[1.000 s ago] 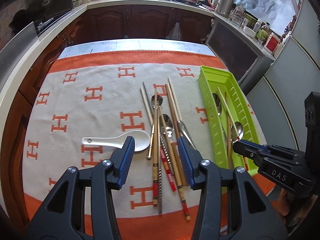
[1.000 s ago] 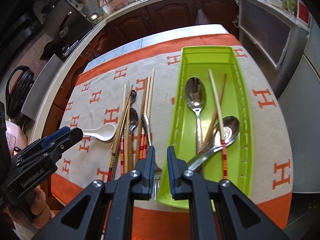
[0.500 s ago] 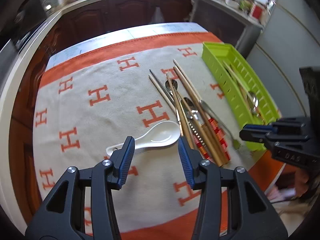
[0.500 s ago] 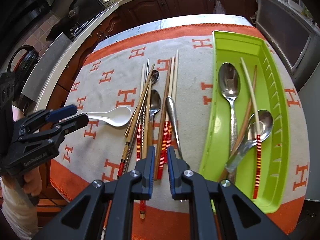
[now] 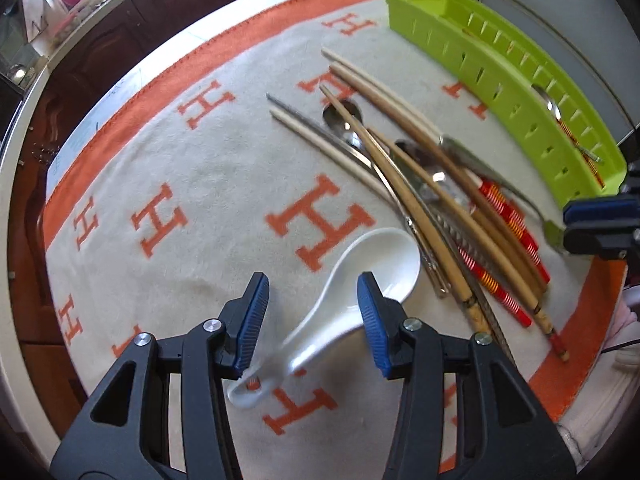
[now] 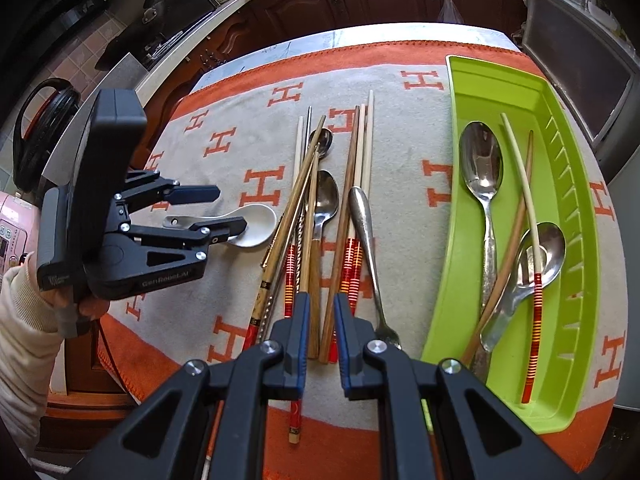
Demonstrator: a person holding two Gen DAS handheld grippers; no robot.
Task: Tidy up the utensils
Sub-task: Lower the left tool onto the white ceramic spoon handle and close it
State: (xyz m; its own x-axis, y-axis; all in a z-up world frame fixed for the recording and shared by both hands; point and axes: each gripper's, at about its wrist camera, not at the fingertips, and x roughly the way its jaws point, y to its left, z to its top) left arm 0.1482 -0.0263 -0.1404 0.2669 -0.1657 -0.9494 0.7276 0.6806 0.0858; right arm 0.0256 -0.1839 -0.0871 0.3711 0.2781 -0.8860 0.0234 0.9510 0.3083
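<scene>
A white ceramic spoon [image 5: 384, 264] lies on the H-patterned cloth, and its handle runs between the fingers of my open left gripper [image 5: 313, 284], which hangs low over it. The right wrist view shows that left gripper [image 6: 228, 208] straddling the white spoon [image 6: 256, 222]. A pile of chopsticks [image 6: 352, 184] and metal spoons [image 6: 326, 196] lies mid-cloth. My right gripper [image 6: 320, 304] hovers over the pile's near ends, jaws a narrow gap apart, holding nothing. The green tray [image 6: 576, 200] holds two metal spoons and a few chopsticks.
The orange-bordered cloth [image 5: 208, 184] covers the table. The green tray [image 5: 480, 56] stands along its right side. A sleeved hand [image 6: 28, 312] holds the left gripper at the table's left edge. Dark cabinets and a counter surround the table.
My left gripper has swung left and dropped toward the white spoon, now straddling its handle. My right gripper has shifted left from the tray to above the chopstick pile.
</scene>
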